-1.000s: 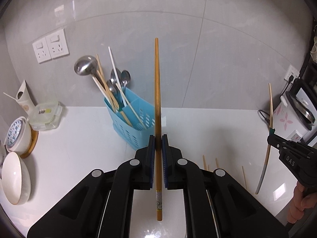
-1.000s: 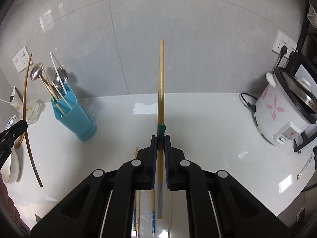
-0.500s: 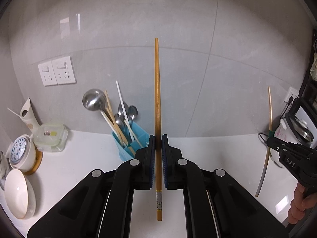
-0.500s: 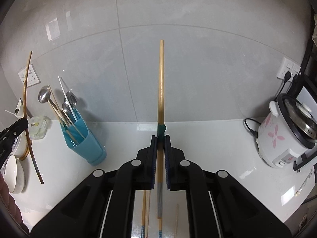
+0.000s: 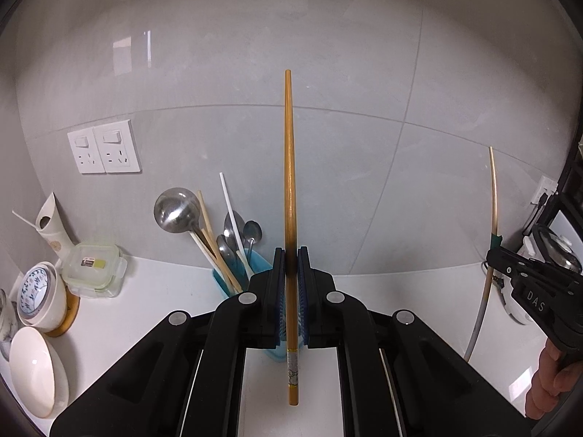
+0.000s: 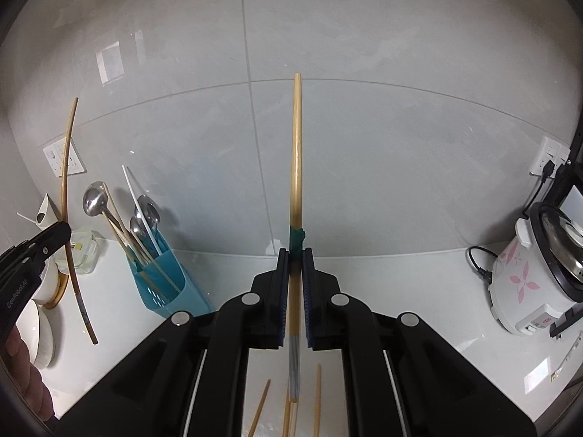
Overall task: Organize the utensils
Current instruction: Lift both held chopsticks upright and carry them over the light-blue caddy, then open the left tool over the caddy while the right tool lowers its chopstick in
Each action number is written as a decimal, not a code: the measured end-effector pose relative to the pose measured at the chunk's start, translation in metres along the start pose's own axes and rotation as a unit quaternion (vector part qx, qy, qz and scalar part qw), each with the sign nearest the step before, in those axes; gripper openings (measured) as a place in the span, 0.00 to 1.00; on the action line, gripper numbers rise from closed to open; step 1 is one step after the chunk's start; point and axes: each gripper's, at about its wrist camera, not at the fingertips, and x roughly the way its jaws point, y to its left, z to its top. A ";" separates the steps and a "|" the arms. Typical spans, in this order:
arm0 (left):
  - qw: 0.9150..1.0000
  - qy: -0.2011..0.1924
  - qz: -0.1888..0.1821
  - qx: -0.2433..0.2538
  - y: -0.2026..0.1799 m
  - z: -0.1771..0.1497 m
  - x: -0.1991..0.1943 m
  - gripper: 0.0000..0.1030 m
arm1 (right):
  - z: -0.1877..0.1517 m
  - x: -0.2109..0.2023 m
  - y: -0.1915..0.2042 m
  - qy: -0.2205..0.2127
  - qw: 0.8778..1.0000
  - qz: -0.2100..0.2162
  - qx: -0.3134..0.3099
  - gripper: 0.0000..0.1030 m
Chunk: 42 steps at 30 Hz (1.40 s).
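Grey-tiled wall over white bench (image 6: pixel 419 291): left tongs (image 5: pixel 290 280) clenched on amber wooden chopstick (image 5: pixel 289 182), right tongs (image 6: pixel 296 284) on pale teal-taped chopstick (image 6: pixel 296 153), both upright near blue slotted utensil holder (image 6: pixel 164 280); light, stiff, slippery, so I grip mid-shaft.

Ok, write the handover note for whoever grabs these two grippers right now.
Left gripper: shut on a dark orange chopstick, held upright above the counter.
Right gripper: shut on a pale chopstick with green tape, also upright.
Blue utensil holder stands by the wall, holding a ladle, spoons and several chopsticks.
Done: some utensils are in the holder.
Left: drop both held chopsticks in, then collect the loose chopsticks on the counter below the right gripper.
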 end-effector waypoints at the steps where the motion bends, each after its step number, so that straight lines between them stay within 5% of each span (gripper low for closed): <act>1: 1.000 0.000 0.000 -0.001 0.001 0.001 0.003 0.06 | 0.002 0.002 0.002 0.000 1.000 0.001 -0.001 0.06; 35: 0.999 0.039 0.010 -0.016 0.024 0.000 0.129 0.07 | 0.018 0.089 0.033 0.043 0.998 0.035 -0.013 0.06; 38: 0.998 0.050 0.010 -0.020 0.028 -0.001 0.130 0.09 | 0.019 0.090 0.036 0.043 0.998 0.039 -0.015 0.06; 42: 0.998 0.056 0.018 -0.030 0.035 -0.003 0.122 0.35 | 0.023 0.091 0.040 0.038 0.998 0.048 -0.017 0.06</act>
